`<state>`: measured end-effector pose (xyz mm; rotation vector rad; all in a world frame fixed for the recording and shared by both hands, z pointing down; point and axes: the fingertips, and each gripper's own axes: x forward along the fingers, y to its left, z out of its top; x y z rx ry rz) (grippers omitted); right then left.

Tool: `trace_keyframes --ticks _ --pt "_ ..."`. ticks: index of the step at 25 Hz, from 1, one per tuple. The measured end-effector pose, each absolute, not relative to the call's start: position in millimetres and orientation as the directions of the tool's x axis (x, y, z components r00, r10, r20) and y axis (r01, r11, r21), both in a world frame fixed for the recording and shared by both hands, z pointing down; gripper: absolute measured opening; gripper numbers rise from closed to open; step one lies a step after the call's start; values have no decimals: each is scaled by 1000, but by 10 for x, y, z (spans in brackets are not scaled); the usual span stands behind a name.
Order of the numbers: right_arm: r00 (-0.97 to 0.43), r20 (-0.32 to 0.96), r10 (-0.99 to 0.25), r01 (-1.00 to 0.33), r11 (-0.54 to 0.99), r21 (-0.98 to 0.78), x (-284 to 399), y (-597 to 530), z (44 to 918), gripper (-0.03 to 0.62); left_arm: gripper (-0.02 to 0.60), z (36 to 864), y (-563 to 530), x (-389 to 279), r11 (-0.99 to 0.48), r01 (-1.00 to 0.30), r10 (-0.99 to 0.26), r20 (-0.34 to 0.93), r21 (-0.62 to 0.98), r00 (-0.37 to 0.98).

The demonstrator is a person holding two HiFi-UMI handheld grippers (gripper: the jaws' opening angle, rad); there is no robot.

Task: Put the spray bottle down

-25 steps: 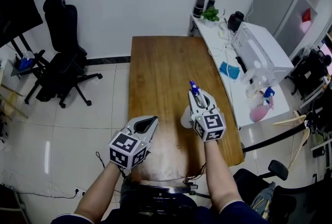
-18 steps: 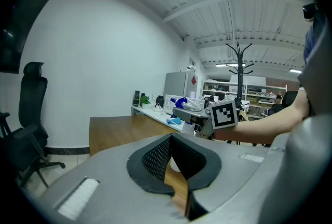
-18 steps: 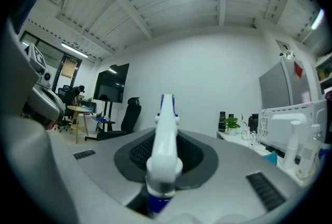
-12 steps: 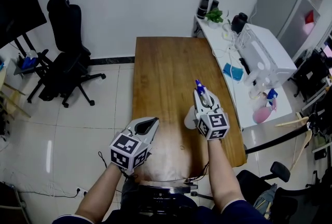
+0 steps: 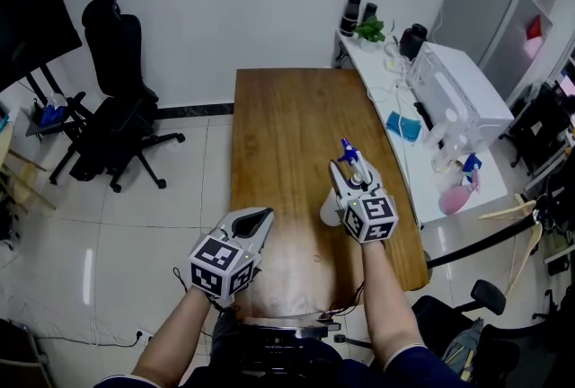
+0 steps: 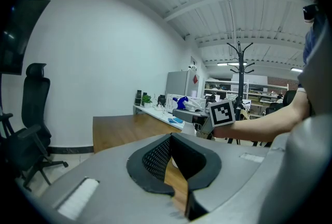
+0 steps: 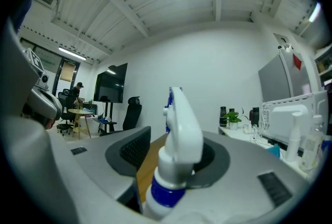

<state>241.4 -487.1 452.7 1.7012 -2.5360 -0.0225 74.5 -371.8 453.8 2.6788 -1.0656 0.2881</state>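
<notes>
- Opening as I watch, my right claw (image 5: 353,169) has its ribbed black pads parting around the spray bottle (image 7: 181,135), which stands upright between them.
- The bottle is smooth white plastic with a curved trigger head, a blue collar and a blue nozzle. It is above the near right part of the glossy wooden desk (image 5: 287,117).
- My left claw (image 5: 260,217), a grey shell, is clenched on nothing, its pads meeting in a point.

White spray bottle (image 5: 331,208), blue collar and nozzle tip, stands upright on the tabletop's (image 5: 278,126) right side (nozzle pointing away), between the right claw's (image 5: 352,169) opening jaws.
</notes>
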Motion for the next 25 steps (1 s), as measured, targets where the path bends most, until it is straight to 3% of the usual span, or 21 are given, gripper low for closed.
trace_keyframes --ticks 6,7,18,22,25 --pt "-374 87 -923 -924 379 45 2442 -4835 4596 222 6 4537 -3705 742 -702 -695 -646 273 153 713" --pt "-374 94 -923 -925 379 40 2450 -4823 4621 253 6 4539 -3697 747 -703 -695 -645 273 154 713" --pt "-268 92 -959 -963 265 -50 2703 -4005 4715 251 6 4568 -3518 726 -696 -698 -649 267 168 712" --pt "-329 68 -942 -943 324 -73 2444 -3556 4617 193 6 4604 -3373 812 -705 -687 -638 266 174 722" --pt "-400 60 -915 -916 397 -58 2161 -3299 4543 105 7 4584 -3252 900 -716 -677 -631 258 169 732"
